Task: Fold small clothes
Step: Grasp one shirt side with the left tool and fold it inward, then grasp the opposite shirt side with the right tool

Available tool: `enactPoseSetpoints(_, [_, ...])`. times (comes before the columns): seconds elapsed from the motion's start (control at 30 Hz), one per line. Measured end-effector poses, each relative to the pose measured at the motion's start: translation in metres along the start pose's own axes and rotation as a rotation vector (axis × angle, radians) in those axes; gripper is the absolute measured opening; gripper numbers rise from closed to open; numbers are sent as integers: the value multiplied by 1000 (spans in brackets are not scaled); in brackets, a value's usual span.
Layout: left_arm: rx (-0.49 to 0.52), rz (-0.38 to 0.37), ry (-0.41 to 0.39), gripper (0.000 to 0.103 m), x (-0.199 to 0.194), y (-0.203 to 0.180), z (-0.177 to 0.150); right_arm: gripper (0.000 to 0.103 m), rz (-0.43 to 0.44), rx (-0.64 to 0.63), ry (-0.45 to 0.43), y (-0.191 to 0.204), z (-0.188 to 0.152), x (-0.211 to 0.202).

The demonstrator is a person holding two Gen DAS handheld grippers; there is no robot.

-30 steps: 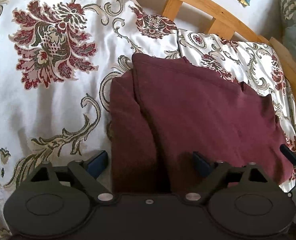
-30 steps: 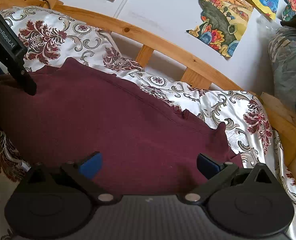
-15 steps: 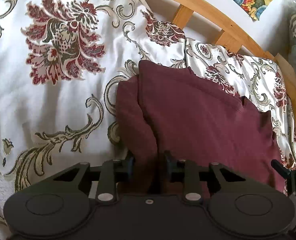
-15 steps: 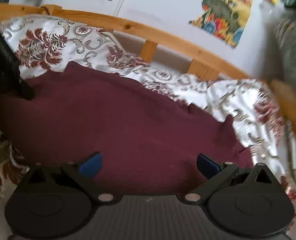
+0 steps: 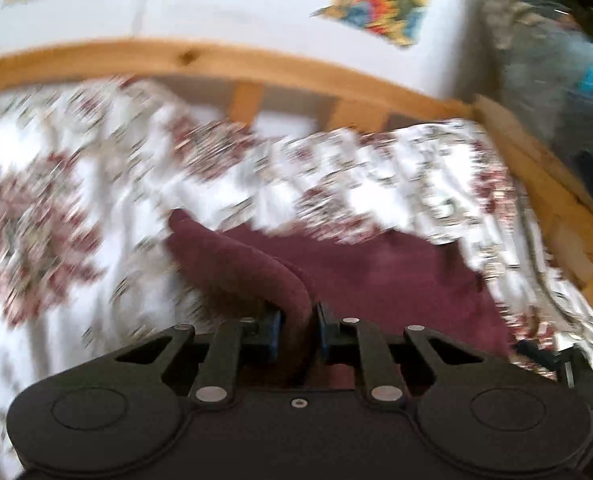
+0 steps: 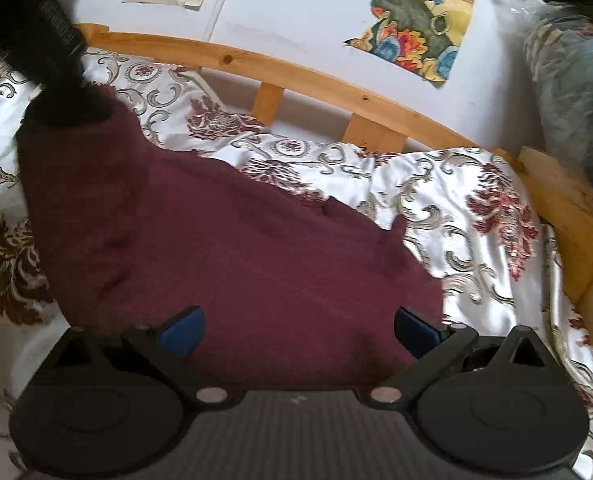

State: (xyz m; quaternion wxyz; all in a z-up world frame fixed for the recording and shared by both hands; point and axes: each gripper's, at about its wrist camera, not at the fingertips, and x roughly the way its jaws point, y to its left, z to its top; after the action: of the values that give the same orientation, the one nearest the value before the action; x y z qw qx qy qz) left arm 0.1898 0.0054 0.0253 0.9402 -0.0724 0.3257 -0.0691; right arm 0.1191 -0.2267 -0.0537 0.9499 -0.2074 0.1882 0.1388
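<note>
Maroon garment [image 5: 368,276] pinched in left tool [image 5: 298,330], right tool [image 6: 296,330] agape.

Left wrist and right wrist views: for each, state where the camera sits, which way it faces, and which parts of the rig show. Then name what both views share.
Left wrist: on the left gripper, facing the wooden bed rail; fingers shut on a fold of the maroon garment.
Right wrist: on the right gripper, open over the garment, facing the rail; the left gripper shows upper left.
Shared: garment, floral bedspread, rail, wall drawings.
</note>
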Motion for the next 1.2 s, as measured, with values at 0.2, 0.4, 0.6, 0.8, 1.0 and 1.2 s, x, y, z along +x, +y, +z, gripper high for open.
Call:
enactPoseSetpoints(0.2, [170,-89,27,18,18,-80,18,103,-24,36,12,-18,-13,-11])
enactPoseSetpoints(0.4, [308,-155,118,18,58,-141,-4,103,-44,76,47,-31,-28,-17])
enactPoseSetpoints(0.6, [283,-218,169,12,77,-150,-20,103,-37,94,79,-34,-43,-23])
enactPoseSetpoints(0.8, [228,-292,150,47,67,-145,-15,103,-28,86,109,-29,-49,-22])
enactPoseSetpoints(1.0, [176,-399,68,82,34,-129,-7,103,-25,77,130,-25,-50,-17])
enactPoseSetpoints(1.2, [189,-316,25,98,7,-98,-13,103,-20,96,157,-27,-50,-18])
